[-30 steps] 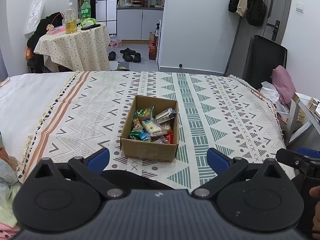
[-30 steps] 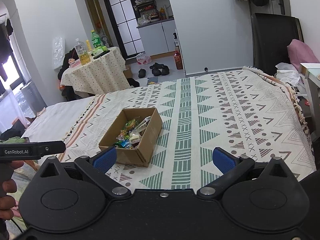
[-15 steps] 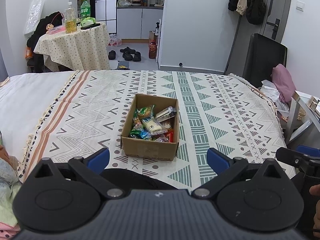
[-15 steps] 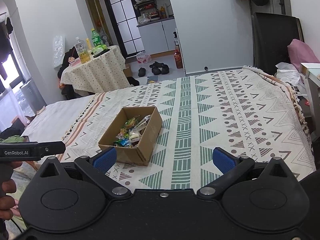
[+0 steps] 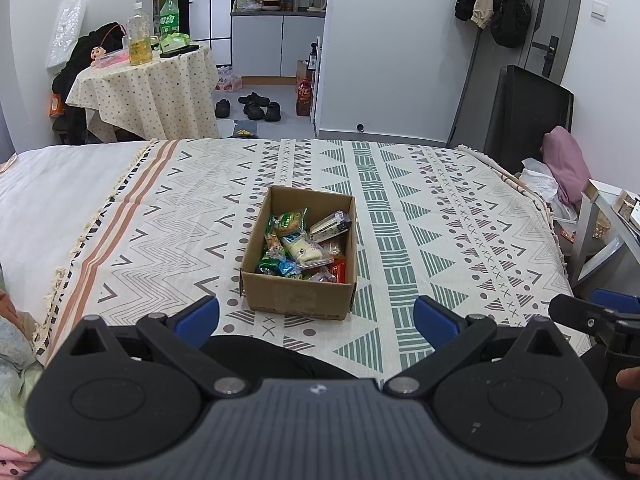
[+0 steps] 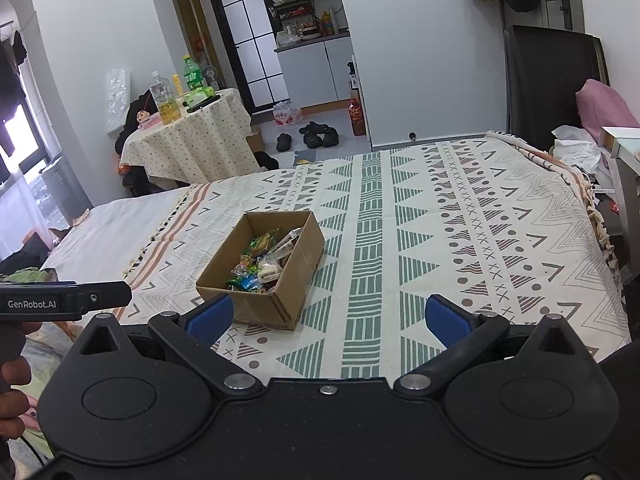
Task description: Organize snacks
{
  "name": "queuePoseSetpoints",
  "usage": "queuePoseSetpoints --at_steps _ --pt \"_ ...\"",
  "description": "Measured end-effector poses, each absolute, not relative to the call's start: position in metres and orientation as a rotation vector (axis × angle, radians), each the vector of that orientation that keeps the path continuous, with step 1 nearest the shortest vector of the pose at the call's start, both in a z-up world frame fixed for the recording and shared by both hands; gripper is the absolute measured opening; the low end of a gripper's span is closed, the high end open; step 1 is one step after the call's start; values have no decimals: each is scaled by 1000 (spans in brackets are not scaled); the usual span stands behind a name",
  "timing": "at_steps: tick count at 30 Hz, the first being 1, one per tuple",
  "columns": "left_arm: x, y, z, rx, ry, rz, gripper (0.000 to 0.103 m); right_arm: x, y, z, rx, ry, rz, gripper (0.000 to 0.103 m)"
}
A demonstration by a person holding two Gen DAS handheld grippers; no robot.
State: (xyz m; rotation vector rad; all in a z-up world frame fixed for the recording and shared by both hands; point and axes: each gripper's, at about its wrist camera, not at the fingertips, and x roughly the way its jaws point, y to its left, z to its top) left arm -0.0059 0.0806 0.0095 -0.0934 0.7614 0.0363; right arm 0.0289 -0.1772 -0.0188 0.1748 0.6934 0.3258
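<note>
Both grippers, left (image 5: 316,316) and right (image 6: 327,316), are wide open and empty; those snacks (image 5: 302,246) in the box (image 5: 298,300) look light, crinkly and slippery, so I'd pinch a wrapper edge.

Matt brown corrugated cardboard box (image 5: 298,298), plain and unprinted. Glossy crinkled plastic snack wrappers (image 5: 301,246) inside, catching light. Woven cream cotton bedspread with printed geometric bands (image 5: 440,216), soft and slightly creased, fringed at the edge. Matt black moulded plastic gripper bodies, faintly dusty; textured blue rubbery fingertip pads (image 6: 210,316); bright metal pivot pins.
</note>
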Motion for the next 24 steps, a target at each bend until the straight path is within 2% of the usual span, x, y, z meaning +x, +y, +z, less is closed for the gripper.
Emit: queuePoseSetpoints --at_steps 24 --pt "-7 79 11 -84 764 31 103 27 -174 -20 165 690 344 103"
